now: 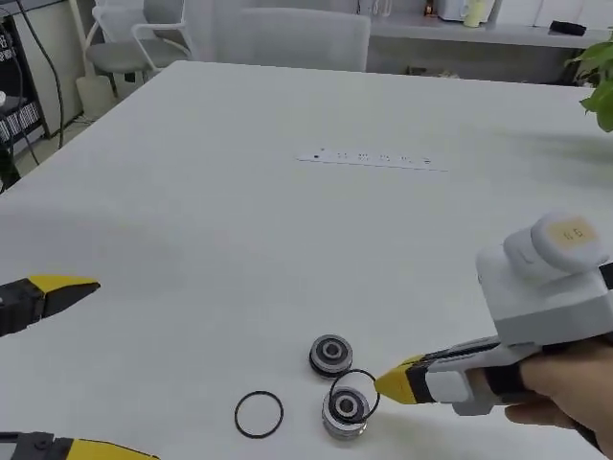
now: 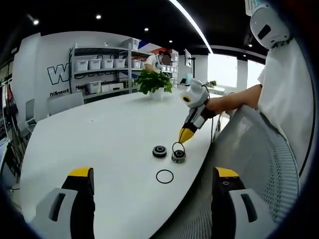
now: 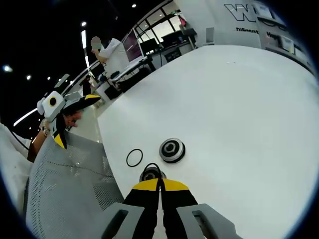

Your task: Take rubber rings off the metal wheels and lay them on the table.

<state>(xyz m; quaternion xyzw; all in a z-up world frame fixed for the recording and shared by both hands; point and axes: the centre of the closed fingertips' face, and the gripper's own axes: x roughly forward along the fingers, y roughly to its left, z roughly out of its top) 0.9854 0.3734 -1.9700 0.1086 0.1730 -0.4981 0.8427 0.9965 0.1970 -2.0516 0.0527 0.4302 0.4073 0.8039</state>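
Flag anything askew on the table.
One ring stands upright, half off the near wheel, with the shut right gripper at its top edge, apparently pinching it. The other ring lies flat on the table, and the far wheel sits flat.

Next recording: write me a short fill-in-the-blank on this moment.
The table holds ___ metal wheels. Free of both wheels, ___ rubber ring lies flat on the table. The right gripper is ___ on a second ring. The left gripper is ___.
Missing: two; one; shut; open.
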